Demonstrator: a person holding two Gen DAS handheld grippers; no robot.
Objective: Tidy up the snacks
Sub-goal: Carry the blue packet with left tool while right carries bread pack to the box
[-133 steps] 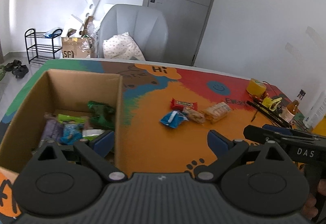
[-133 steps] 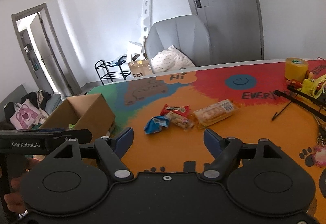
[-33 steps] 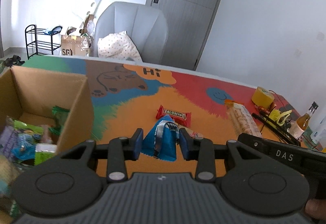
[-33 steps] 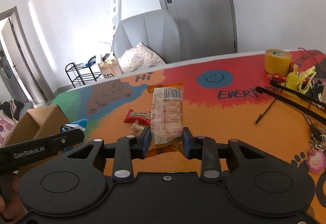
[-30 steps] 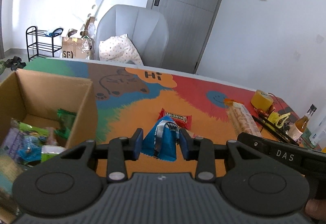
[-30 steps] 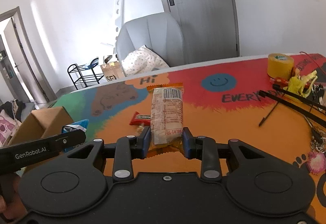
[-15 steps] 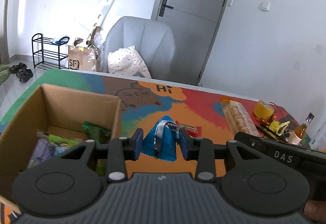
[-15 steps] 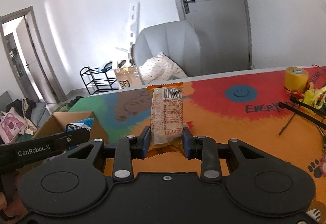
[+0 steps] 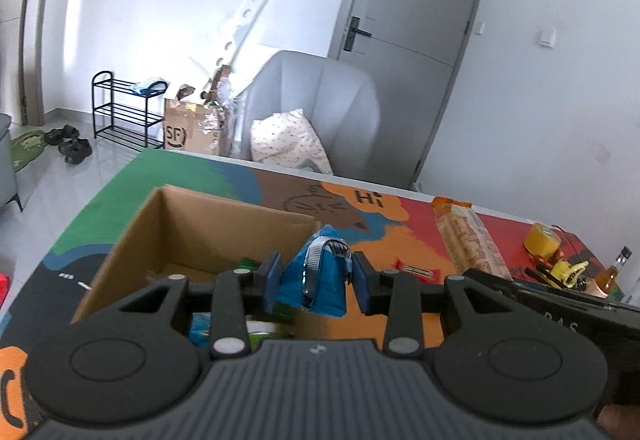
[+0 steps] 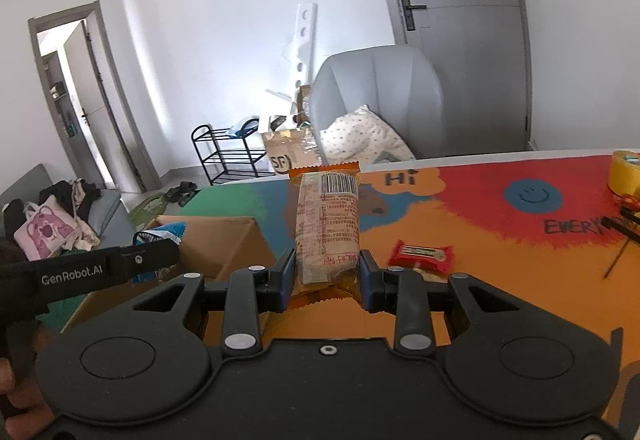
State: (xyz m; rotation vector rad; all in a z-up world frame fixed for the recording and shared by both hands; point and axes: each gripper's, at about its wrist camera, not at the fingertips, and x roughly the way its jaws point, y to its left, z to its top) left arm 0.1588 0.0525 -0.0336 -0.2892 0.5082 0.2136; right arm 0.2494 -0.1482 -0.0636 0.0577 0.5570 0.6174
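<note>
The left gripper (image 9: 316, 280) clamps a blue snack packet (image 9: 318, 276) between its jaws, peak pointing up. The right gripper (image 10: 326, 274) pinches a long cracker pack (image 10: 326, 224), its long axis running forward past the jaws. Beyond the left jaws sits the cardboard box (image 9: 192, 224); right of the right jaws, a red bar (image 10: 422, 254) lies on the table (image 10: 480, 240).

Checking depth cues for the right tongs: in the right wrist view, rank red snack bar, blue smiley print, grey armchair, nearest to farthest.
1. red snack bar: on the table just right of the right tongs.
2. blue smiley print: farther back, right side of the tabletop.
3. grey armchair: beyond the table's far edge, by the door.
</note>
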